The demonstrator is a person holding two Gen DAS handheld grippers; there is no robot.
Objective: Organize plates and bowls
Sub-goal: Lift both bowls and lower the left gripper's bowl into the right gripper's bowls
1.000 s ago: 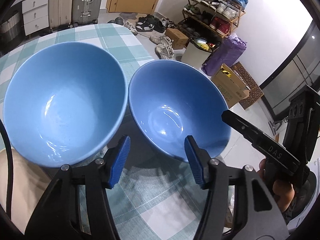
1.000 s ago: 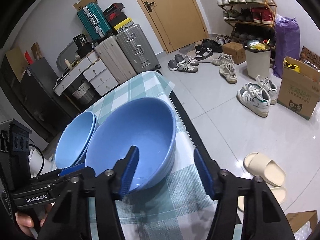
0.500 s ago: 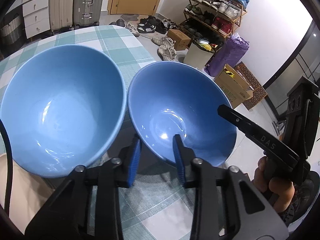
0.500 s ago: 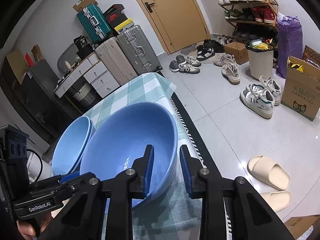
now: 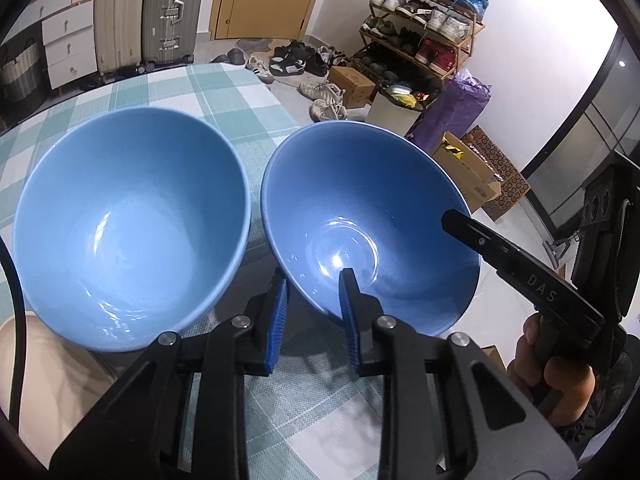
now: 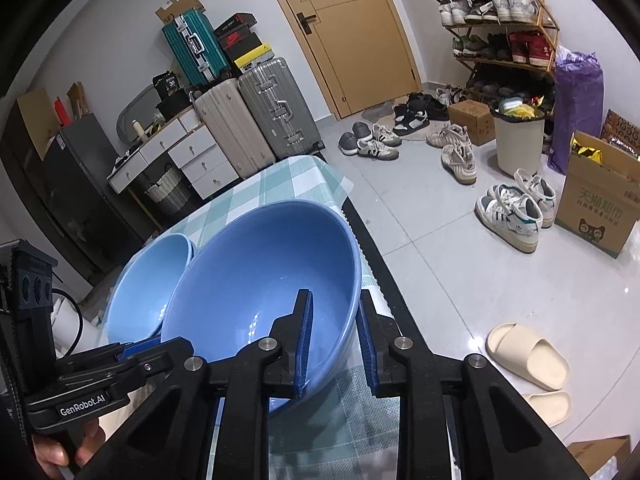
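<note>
On the checked tablecloth, near its edge, sits the darker blue bowl, and both grippers hold it. The left gripper pinches the rim nearest to it, one finger inside the bowl and one outside. The right gripper pinches the rim on its own side the same way. The bowl looks hard and shiny, so it may be slippery, and it would likely break if dropped. It does not look very heavy. The thin rim is the good place to grab, and two grips on two sides should keep it steady. The bowl opens upward, tipped a little. It is round, so it has no long side. Just beside it, on its left, sits the lighter blue bowl. The two rims are very near, but I cannot tell if they touch. In the right wrist view it looks like two light bowls nested. Past the table are the floor, a shoe rack, suitcases and a yellow door.
</note>
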